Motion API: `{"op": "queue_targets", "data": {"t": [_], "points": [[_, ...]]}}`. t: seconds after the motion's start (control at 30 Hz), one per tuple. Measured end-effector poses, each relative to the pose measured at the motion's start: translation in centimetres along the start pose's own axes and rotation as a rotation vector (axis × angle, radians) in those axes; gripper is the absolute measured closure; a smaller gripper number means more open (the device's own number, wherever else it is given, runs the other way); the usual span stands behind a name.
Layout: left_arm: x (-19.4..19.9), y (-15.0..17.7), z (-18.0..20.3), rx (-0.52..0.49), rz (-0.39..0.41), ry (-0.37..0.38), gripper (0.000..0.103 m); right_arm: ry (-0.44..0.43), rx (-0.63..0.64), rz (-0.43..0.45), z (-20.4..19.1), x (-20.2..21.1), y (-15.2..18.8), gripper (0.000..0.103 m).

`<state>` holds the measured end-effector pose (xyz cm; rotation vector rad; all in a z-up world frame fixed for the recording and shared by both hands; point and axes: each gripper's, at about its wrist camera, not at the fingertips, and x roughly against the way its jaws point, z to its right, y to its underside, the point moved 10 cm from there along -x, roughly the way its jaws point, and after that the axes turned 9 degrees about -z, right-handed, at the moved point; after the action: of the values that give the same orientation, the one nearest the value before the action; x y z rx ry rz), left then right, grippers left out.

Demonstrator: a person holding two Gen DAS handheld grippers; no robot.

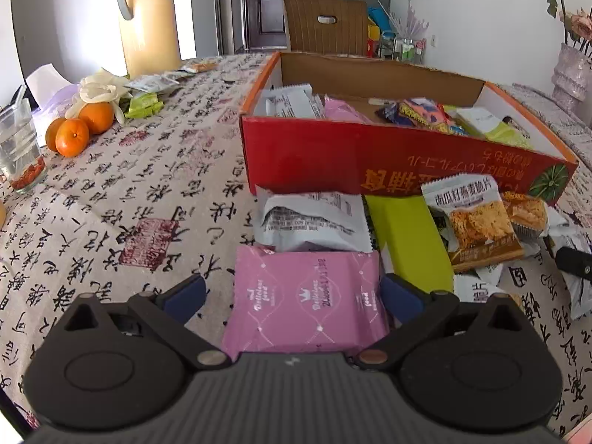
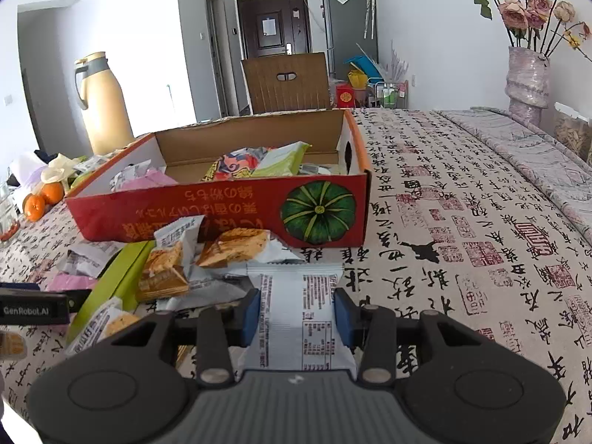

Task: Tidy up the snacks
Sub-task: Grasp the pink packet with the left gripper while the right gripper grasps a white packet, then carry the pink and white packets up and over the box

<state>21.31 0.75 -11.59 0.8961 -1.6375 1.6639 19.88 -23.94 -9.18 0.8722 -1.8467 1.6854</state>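
Observation:
A red cardboard box point(image 1: 333, 155) point(image 2: 207, 214) holds several snack packets. In front of it lies a pile of packets. My left gripper point(image 1: 292, 292) is open, its blue pads on either side of a pink packet point(image 1: 307, 299) lying on the cloth, the left pad apart from it. Beyond it lie a white packet point(image 1: 314, 222), a green box point(image 1: 410, 236) and a cracker packet point(image 1: 477, 222). My right gripper point(image 2: 296, 318) is shut on a white packet point(image 2: 296, 314) with printed text, its pads touching both edges. Cracker packets point(image 2: 166, 273) lie to its left.
Oranges point(image 1: 79, 127), a glass point(image 1: 18, 148) and a yellow thermos point(image 1: 148, 18) stand at the far left. A vase with roses point(image 2: 527, 77) stands far right. A chair point(image 2: 288, 81) is behind the table. The patterned tablecloth point(image 2: 462, 222) stretches right of the box.

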Motion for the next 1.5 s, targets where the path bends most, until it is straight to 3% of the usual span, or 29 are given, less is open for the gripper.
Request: {"op": "queue_targets", "data": {"t": [0.67, 0.93, 1.5], "points": [[0.5, -0.2, 0.2, 0.004, 0.029, 0.024, 0.035, 0.001, -0.005, 0.001, -0.1, 0.1, 0.0, 0.062], [1.2, -0.1, 0.0, 0.011, 0.039, 0.045, 0.039, -0.001, -0.006, 0.007, -0.1, 0.5, 0.0, 0.062], [5.3, -2.1, -0.7, 0.033, 0.167, 0.046, 0.039, -0.002, -0.028, 0.061, 0.5, 2.1, -0.7, 0.062]]}}
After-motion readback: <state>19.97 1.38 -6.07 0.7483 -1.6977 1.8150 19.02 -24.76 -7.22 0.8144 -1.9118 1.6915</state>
